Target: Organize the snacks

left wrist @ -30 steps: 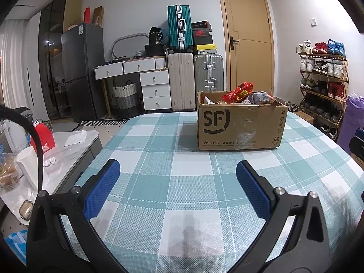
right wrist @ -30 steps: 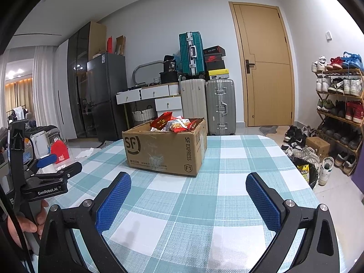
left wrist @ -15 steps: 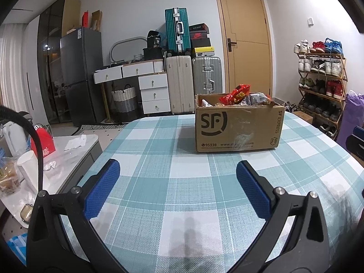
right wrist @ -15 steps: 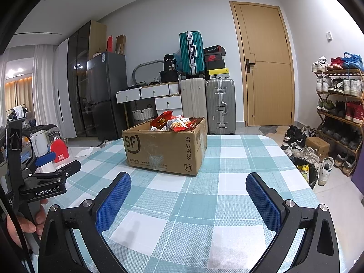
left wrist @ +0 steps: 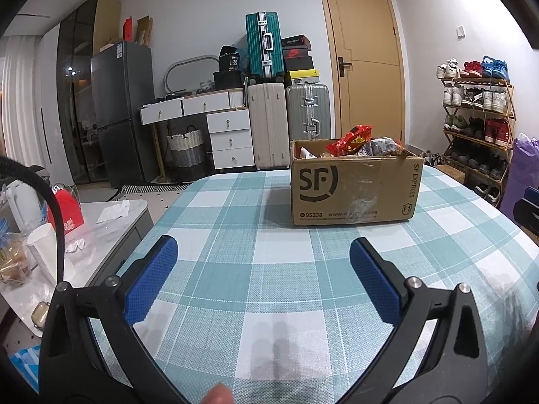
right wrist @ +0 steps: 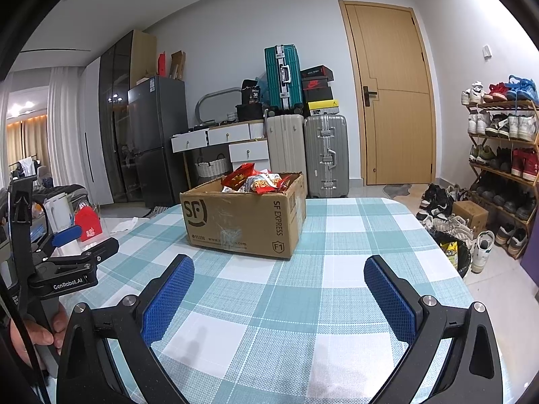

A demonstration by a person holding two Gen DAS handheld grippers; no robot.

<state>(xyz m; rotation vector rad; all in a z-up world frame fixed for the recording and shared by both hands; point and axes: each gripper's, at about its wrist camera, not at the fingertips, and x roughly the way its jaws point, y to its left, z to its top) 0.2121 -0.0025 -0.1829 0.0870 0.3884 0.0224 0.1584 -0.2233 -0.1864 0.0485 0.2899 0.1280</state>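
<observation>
above bare tablecloth (left wrist: 269,269), left gripper (left wrist: 262,256) and right gripper (right wrist: 279,276) gape before the box (right wrist: 242,219).

We see an evenly lit room in both views, bright enough to read the print on the cardboard box (left wrist: 353,187). The light falls from above: soft double shadows lie on the checked tablecloth (left wrist: 269,269), and the box casts a dim patch to its left. The grey fridge (right wrist: 156,134) carries small glints. Warm lamps glow far left in the right wrist view. Fisheye bending curves the door (right wrist: 392,94), and black vignette fills the corners. Focus stays sharp throughout.
</observation>
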